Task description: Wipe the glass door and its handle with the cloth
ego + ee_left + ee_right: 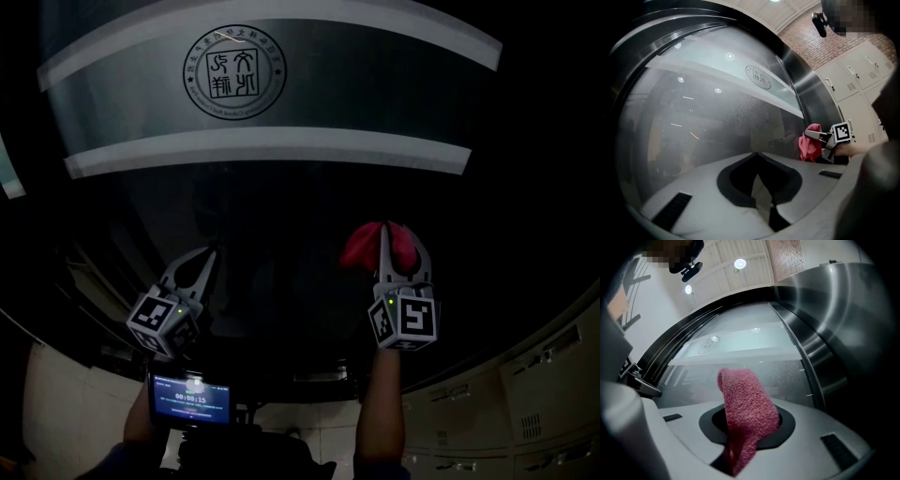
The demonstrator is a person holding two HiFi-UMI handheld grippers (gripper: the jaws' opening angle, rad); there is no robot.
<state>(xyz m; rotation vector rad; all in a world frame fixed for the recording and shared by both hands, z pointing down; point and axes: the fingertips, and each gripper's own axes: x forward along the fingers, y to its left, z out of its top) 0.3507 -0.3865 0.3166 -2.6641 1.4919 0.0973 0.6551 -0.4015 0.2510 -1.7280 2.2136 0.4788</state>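
The glass door [281,187] fills the view ahead, dark, with a frosted band and a round seal [234,72]. A red cloth [364,246] bunches at the tips of my right gripper [386,234], which is shut on it and held up close to the glass. In the right gripper view the cloth [747,413] stands up out of the jaws and folds over in front of the pane [754,357]. My left gripper [206,255] is lower left, shut, with nothing in it. In the left gripper view the cloth [810,143] shows far right. No door handle shows clearly.
A brushed-metal door frame [806,79] runs along the right side of the glass [708,117]. Pale lockers [553,375] stand at the right. A small lit screen [192,398] sits below my left gripper, at chest height.
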